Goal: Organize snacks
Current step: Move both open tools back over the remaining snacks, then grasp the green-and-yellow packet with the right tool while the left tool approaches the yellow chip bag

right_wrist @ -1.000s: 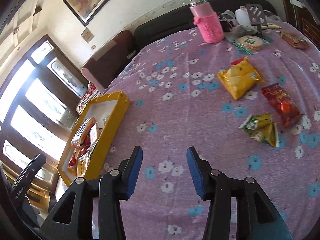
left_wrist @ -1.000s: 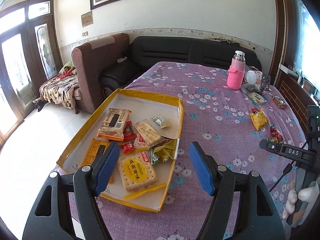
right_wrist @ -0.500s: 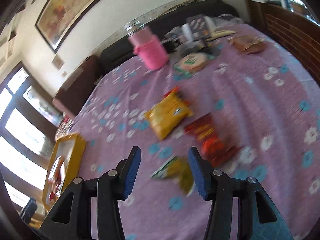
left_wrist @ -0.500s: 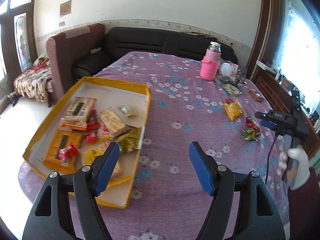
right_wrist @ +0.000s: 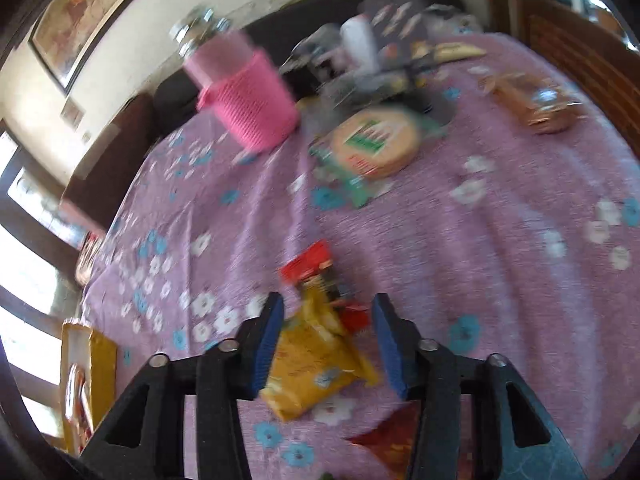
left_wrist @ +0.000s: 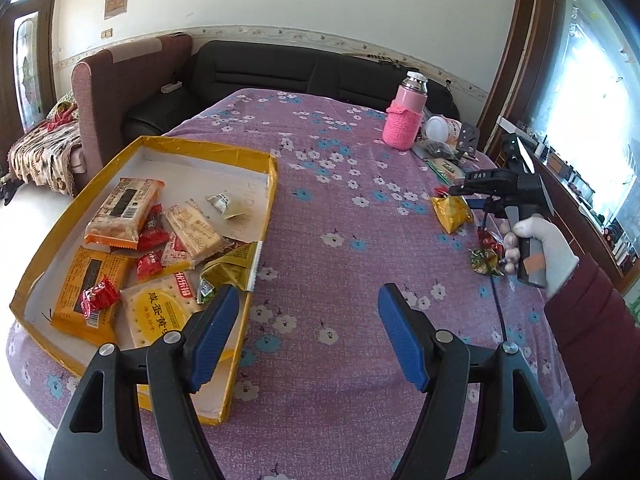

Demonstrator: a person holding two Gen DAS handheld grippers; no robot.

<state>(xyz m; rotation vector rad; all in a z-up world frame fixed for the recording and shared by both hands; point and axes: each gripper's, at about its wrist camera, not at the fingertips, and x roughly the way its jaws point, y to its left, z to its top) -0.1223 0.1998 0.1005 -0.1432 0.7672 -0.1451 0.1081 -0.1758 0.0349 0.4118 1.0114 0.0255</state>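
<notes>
Now right gripper (right_wrist: 326, 344) jaws closing, astride yellow packet (right_wrist: 316, 364), unclamped; left gripper (left_wrist: 308, 340) agape

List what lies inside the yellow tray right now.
Inside the yellow tray: orange biscuit packs, a round-cracker pack, small red sachets and green-gold packets. Packs overlap, and the left hand-held gripper hides the tray's near corner.

Left hand-held gripper (left_wrist: 308, 336) gapes empty; at its 2 o'clock, a gloved hand (left_wrist: 548, 248) grips the right hand-held gripper (right_wrist: 326, 344), jaws just closing.
</notes>
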